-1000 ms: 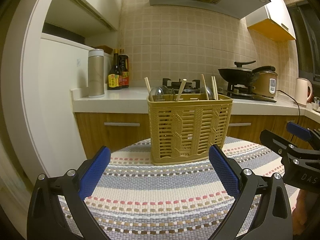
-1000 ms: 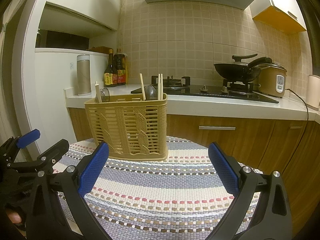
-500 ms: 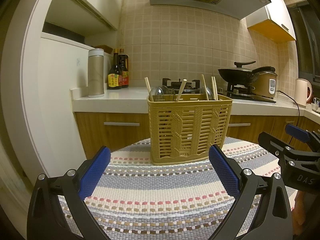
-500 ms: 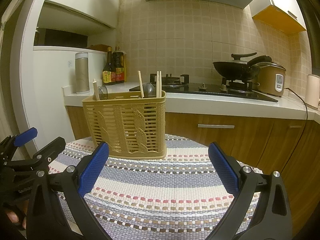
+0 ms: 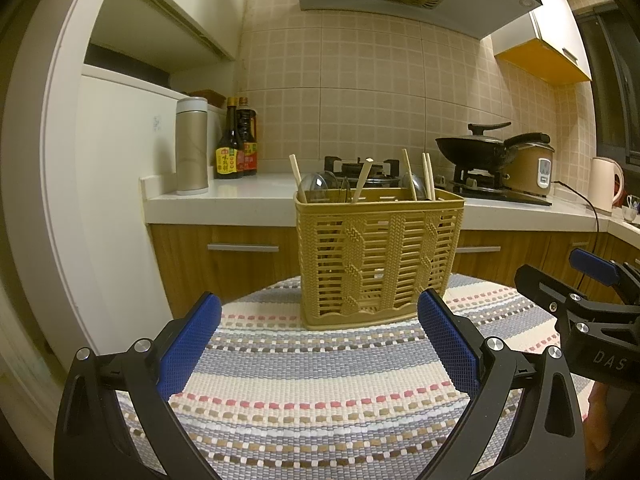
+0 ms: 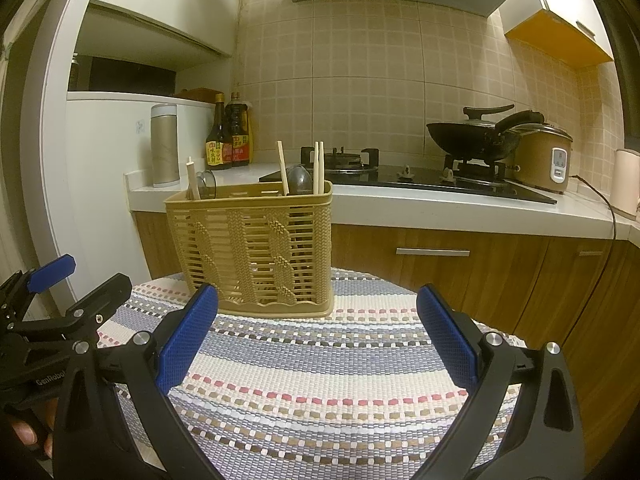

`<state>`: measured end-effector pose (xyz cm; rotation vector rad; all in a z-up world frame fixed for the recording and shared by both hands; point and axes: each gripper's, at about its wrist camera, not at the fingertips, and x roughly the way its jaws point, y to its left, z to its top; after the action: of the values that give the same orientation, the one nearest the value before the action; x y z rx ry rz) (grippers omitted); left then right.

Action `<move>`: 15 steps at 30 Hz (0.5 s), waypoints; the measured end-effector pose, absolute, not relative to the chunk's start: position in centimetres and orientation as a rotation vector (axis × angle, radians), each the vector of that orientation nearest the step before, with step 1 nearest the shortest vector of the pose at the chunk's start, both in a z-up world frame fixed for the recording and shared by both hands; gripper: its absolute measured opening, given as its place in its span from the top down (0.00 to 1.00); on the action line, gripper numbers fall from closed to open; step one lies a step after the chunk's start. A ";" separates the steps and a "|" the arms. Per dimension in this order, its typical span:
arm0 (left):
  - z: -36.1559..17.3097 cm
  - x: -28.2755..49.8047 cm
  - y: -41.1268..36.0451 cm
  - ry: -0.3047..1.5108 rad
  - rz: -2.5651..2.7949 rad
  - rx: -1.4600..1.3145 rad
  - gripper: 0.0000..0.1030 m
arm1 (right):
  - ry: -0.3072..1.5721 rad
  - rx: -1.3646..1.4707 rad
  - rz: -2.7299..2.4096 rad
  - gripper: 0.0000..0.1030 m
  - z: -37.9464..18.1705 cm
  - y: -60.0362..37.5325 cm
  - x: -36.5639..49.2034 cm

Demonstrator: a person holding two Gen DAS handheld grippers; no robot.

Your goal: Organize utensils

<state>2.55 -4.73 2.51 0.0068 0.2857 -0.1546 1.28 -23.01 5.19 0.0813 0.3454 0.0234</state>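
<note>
Mat: striped woven mat [image 5: 320,364] covers the round table.
Holder: tan utensil basket [image 5: 378,256] upright at the mat's far edge, ahead of both tools, touching neither.
Left gripper [image 5: 320,340]: spread wide, empty.
Right gripper [image 6: 318,330]: spread wide, empty.
Contents: chopsticks [image 5: 428,176] and spoons [image 5: 316,188] stand inside the basket.

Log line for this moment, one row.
left gripper: open, empty | right gripper: open, empty | utensil basket: upright on striped mat, chopsticks inside

Holder: tan slatted plastic utensil basket [image 5: 378,256], upright, frame centre.
Chopsticks: pale wooden chopsticks [image 5: 428,176], leaning in the basket, tips above its rim.
Spoons: shiny metal spoons [image 5: 318,187], bowls up.
</note>
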 end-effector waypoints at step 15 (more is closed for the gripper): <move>2.5 2.6 -4.7 0.291 -0.164 0.004 0.07 | 0.353 0.068 0.026 0.08 5.1 -22.6 1.5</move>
<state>2.62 -4.74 2.50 0.0038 0.2905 -0.1644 1.50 -22.56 5.07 0.0679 0.3527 0.0262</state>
